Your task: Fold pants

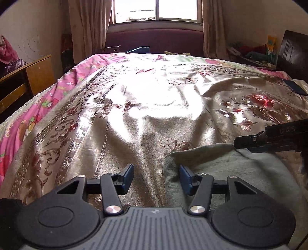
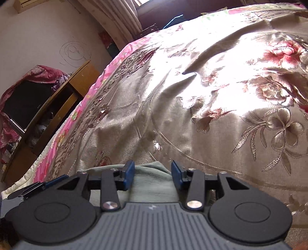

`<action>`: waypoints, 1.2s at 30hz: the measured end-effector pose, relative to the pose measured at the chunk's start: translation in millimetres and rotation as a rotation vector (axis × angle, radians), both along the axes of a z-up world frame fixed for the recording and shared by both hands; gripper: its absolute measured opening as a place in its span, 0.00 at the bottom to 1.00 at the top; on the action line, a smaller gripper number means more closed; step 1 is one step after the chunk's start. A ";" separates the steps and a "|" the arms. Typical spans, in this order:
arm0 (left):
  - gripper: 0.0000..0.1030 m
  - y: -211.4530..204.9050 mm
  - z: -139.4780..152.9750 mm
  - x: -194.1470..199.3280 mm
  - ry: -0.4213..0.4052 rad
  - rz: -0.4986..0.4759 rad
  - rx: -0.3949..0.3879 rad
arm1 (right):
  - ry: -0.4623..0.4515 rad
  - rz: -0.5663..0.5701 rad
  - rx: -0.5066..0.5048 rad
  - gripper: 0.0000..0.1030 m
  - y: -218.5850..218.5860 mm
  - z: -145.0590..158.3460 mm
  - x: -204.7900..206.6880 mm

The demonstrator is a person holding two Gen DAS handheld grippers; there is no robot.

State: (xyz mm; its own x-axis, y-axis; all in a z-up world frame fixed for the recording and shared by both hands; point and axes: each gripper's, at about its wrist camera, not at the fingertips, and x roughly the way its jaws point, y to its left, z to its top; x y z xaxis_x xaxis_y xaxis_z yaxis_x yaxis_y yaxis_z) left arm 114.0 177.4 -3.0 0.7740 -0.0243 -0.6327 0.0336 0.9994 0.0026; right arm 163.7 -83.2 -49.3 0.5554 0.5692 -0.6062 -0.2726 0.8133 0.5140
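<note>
The grey-green pants (image 1: pixel 231 169) lie as a flat bundle on the shiny floral bedspread (image 1: pixel 146 119), at the near right of the left wrist view. My left gripper (image 1: pixel 156 177) is open, straddling the pants' left edge, its right finger over the cloth. My right gripper (image 2: pixel 153 176) is open, with the pants' far edge (image 2: pixel 152 178) lying between and under its fingers. The right gripper also shows in the left wrist view (image 1: pixel 250 143), at the pants' far right corner. The left gripper's tip shows at the lower left of the right wrist view (image 2: pixel 38 187).
The bed has a pink quilt (image 1: pixel 28 115) along its left side. A wooden desk (image 1: pixel 25 80) stands left of the bed, with a TV (image 2: pixel 25 102) under red cloth. A window and curtains (image 1: pixel 156 11) are behind the bed. A dark object (image 1: pixel 294 86) lies at the bed's right.
</note>
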 end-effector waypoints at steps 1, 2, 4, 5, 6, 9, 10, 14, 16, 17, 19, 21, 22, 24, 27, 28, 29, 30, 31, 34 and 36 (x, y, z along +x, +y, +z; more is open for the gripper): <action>0.64 0.1 2.8 -5.6 -0.011 0.003 0.011 | -0.009 -0.001 0.004 0.44 -4.4 4.3 -6.3; 0.64 -0.8 5.4 -10.6 -0.020 0.002 0.023 | -0.016 0.002 0.014 0.44 -9.6 8.9 -14.4; 0.64 -1.5 11.5 -24.6 -0.029 -0.009 0.040 | -0.012 0.017 0.033 0.44 -22.2 18.0 -36.6; 0.64 0.1 14.9 -32.5 -0.026 -0.017 0.033 | -0.006 0.021 0.036 0.44 -27.9 20.5 -47.2; 0.64 1.1 17.0 -40.1 -0.020 -0.025 0.024 | 0.005 0.022 0.036 0.44 -34.4 22.5 -59.1; 0.64 3.7 21.6 -61.8 0.011 -0.043 0.001 | 0.062 -0.004 0.042 0.46 -50.9 18.1 -86.6; 0.64 3.1 22.8 -68.2 0.021 -0.054 0.002 | 0.091 -0.009 0.055 0.46 -54.5 13.2 -93.9; 0.64 -4.6 14.8 -79.6 0.072 -0.099 0.028 | 0.136 -0.006 0.096 0.46 -50.9 -2.8 -111.2; 0.64 -2.1 5.1 -77.2 0.107 -0.091 0.011 | 0.150 -0.011 0.121 0.46 -46.7 -4.5 -110.6; 0.64 1.0 4.6 -75.8 0.116 -0.087 -0.011 | 0.150 -0.018 0.132 0.46 -46.9 -2.8 -109.6; 0.64 8.7 8.6 -71.5 0.131 -0.094 -0.073 | 0.129 -0.026 0.127 0.46 -50.5 1.5 -108.7; 0.64 11.1 10.5 -66.8 0.140 -0.136 -0.111 | 0.132 -0.025 0.137 0.47 -55.3 1.1 -106.6; 0.64 10.6 8.5 -63.8 0.146 -0.157 -0.113 | 0.147 -0.020 0.154 0.47 -56.6 -1.2 -104.7; 0.64 10.1 0.5 -55.5 0.170 -0.187 -0.131 | 0.173 -0.007 0.175 0.47 -54.1 -6.5 -101.6; 0.69 15.8 -12.5 -41.6 0.192 -0.204 -0.238 | 0.170 0.014 0.166 0.47 -43.5 -13.6 -96.8; 0.69 16.3 -13.0 -38.9 0.190 -0.205 -0.251 | 0.178 0.014 0.174 0.47 -40.3 -16.5 -93.2; 0.69 15.4 -11.3 -38.5 0.186 -0.207 -0.254 | 0.193 0.011 0.183 0.47 -39.1 -18.4 -89.8; 0.69 13.3 -8.1 -40.0 0.180 -0.221 -0.249 | 0.201 0.012 0.190 0.47 -39.3 -18.2 -88.0; 0.69 10.4 -4.6 -43.4 0.170 -0.255 -0.235 | 0.203 0.019 0.193 0.47 -40.0 -17.3 -87.5; 0.70 4.0 -6.9 -45.3 0.175 -0.311 -0.175 | 0.194 0.057 0.176 0.47 -37.9 -16.4 -85.8; 0.73 11.1 -14.3 -36.2 0.192 -0.305 -0.229 | 0.200 0.061 0.191 0.48 -33.1 -18.9 -81.0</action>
